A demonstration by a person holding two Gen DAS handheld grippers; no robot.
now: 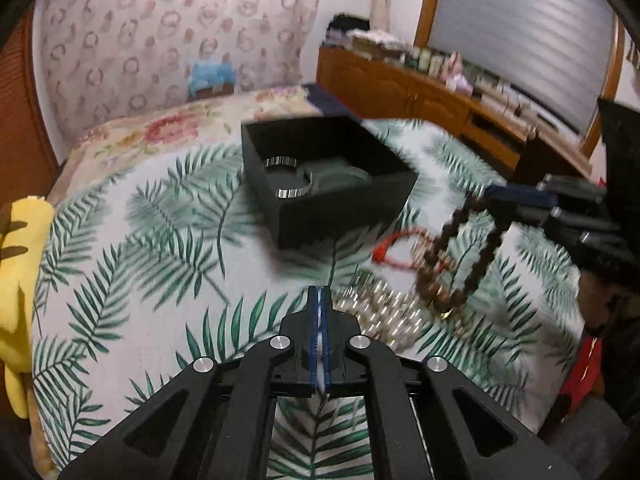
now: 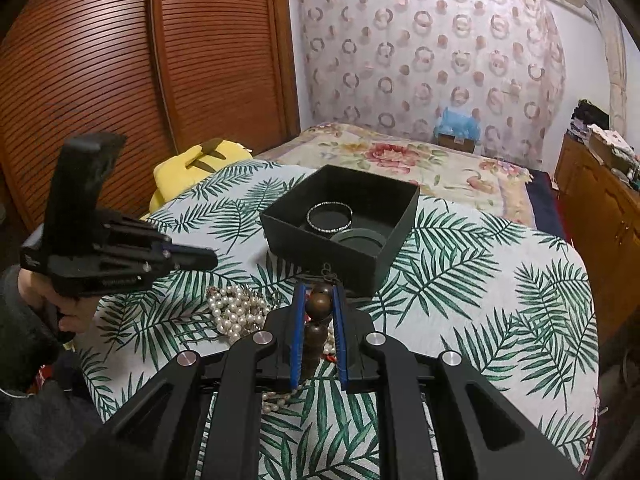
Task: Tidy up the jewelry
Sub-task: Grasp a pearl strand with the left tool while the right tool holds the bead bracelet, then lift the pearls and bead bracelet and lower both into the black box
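Observation:
A black open box (image 1: 320, 176) (image 2: 340, 224) stands on the palm-leaf cloth and holds a sparkly bangle (image 2: 329, 217) (image 1: 294, 178) and a dark round piece (image 2: 358, 240). My right gripper (image 2: 319, 300) is shut on a brown bead bracelet (image 2: 319, 304). In the left wrist view the bracelet (image 1: 452, 264) hangs from the right gripper (image 1: 490, 196) above the cloth. My left gripper (image 1: 320, 300) is shut and empty, seen in the right wrist view (image 2: 208, 258) to the left. A pearl necklace (image 2: 236, 312) (image 1: 380, 312) and a red cord bracelet (image 1: 394, 248) lie on the cloth.
A yellow plush toy (image 2: 196, 168) (image 1: 20, 280) lies at the cloth's left edge. A floral bedspread (image 2: 400, 164) lies behind the box. A wooden cabinet (image 2: 600, 216) stands at the right, a slatted wardrobe (image 2: 120, 60) at the left.

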